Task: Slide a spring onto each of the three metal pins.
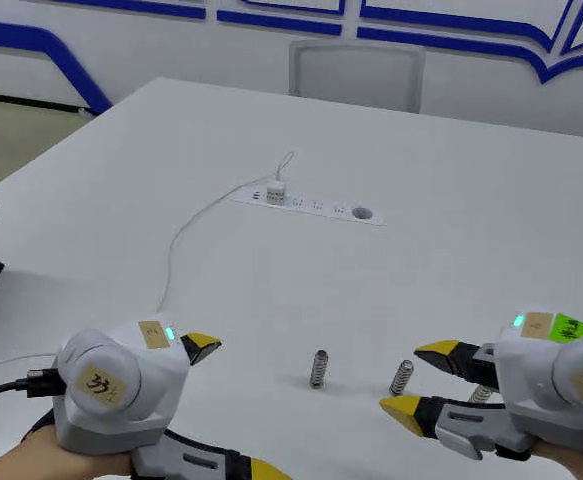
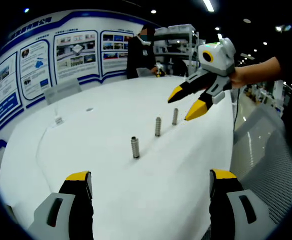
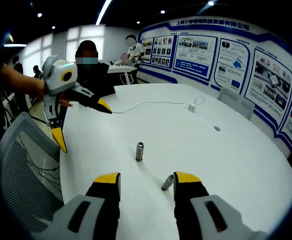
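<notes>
At the white counter (image 1: 371, 280), the left gripper (image 1: 233, 408) hangs wide open and empty, well apart from the row. Three springs stand in a line on the counter: the left spring (image 1: 318, 368) upright, the middle spring (image 1: 401, 376) leaning, and the right spring (image 1: 481, 393) half hidden behind the right gripper (image 1: 419, 380), which is also open and empty. Its jaws point leftward at the middle spring just ahead, making it the nearer tool. Whether pins sit inside the coils cannot be told.
</notes>
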Available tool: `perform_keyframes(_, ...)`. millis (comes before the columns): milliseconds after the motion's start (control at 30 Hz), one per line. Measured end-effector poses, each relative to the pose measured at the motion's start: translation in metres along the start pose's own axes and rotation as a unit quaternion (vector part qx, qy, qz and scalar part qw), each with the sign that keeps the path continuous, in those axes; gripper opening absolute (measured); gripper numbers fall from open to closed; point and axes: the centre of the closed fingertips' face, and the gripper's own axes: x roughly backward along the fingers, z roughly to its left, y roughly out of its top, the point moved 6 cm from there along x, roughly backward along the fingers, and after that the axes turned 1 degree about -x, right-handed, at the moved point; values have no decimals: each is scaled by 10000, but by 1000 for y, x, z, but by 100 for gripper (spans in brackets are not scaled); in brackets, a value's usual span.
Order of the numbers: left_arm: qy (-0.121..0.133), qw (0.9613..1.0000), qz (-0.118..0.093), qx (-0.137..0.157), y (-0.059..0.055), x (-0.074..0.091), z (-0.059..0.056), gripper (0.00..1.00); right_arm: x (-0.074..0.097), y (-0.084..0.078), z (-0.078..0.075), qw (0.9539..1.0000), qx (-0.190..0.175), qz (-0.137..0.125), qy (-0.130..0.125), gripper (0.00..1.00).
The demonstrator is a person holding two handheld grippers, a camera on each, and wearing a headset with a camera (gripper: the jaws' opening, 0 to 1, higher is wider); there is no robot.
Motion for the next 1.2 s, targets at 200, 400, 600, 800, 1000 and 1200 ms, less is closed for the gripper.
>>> perform_keyframes(200,-65,10000,-13,-71,6,-3,-4,100,31,-17,-12,9984,-316,-297,-369,45)
perform_keyframes(400,-94,9999,-55,-91,11,-6,-7,99,53,-35,-23,9947,-692,-445,-612,49)
perform_keyframes(600,-105,9999,-33,-109,12,-6,-9,99,67,-47,-31,9883,-1123,-593,-847,54)
perform_keyframes(800,-105,9999,-33,-124,13,-5,-10,99,78,-62,-37,9837,-1274,-518,-1158,65)
perform_keyframes(1000,-132,9998,-29,-151,15,-6,-11,99,83,-74,-43,9833,-933,-150,-1557,72)
perform_keyframes(1200,-128,9998,-33,-154,15,-6,-12,99,85,-79,-42,9785,-1296,-312,-1575,72)
